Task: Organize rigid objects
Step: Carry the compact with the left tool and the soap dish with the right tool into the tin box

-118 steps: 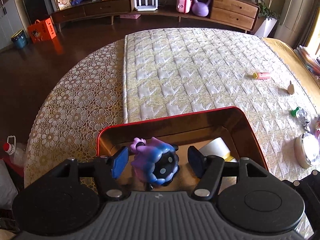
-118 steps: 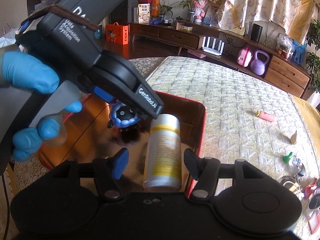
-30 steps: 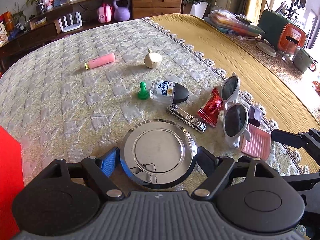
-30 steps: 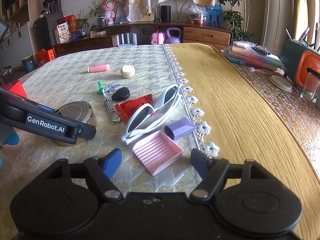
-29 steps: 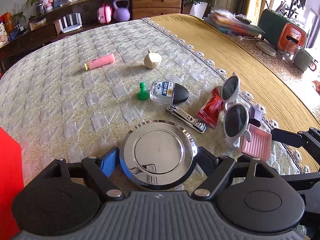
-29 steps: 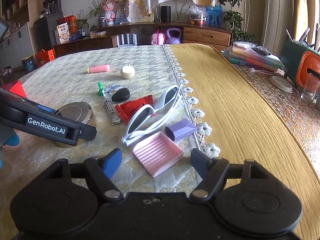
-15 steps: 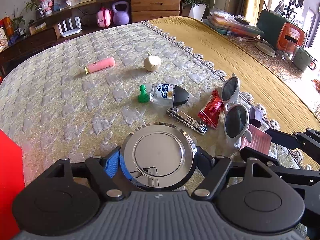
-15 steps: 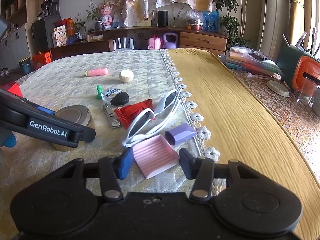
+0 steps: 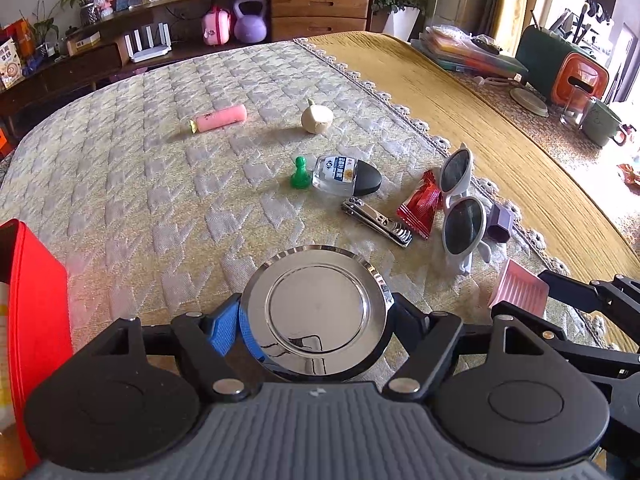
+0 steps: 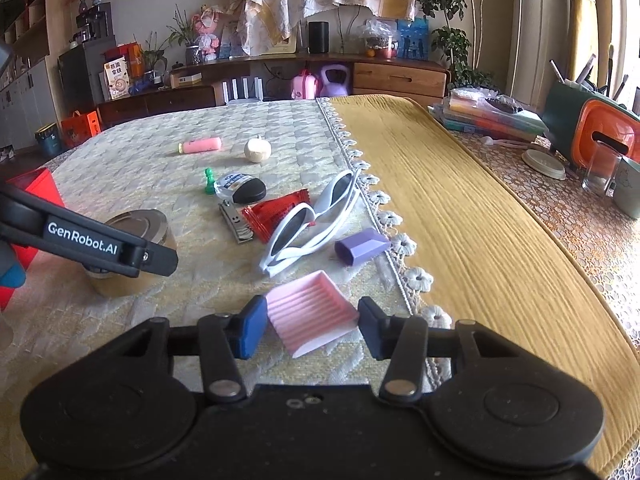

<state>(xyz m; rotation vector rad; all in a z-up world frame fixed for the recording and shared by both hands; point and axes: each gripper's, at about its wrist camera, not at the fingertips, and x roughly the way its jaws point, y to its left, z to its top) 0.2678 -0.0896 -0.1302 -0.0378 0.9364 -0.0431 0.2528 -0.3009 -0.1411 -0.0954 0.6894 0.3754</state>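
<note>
A round shiny metal tin (image 9: 316, 312) sits between the pads of my left gripper (image 9: 316, 322), which is shut on its sides. From the right wrist view the same tin (image 10: 136, 228) shows just above the quilted cloth, under the left gripper's arm (image 10: 100, 244). My right gripper (image 10: 311, 326) is shut on a pink ribbed dish (image 10: 310, 308), which tilts up off the cloth. The dish (image 9: 520, 292) also shows in the left wrist view, at the tip of the right gripper's finger. A red tray (image 9: 36, 300) lies at the left edge.
Loose on the quilted cloth are white sunglasses (image 10: 312, 220), a red packet (image 10: 276, 210), a nail clipper (image 9: 376, 222), a purple block (image 10: 362, 250), a small clear bottle (image 9: 346, 176), a green pawn (image 9: 300, 178), a pink tube (image 9: 220, 118) and a pale bulb (image 9: 316, 120). Yellow cloth (image 10: 460, 200) covers the right.
Both grippers closed, the left on the tin and the right on the pink dish, which tipped up off the cloth. Both hands rose a little. Earlier still, they were over the red tray.
</note>
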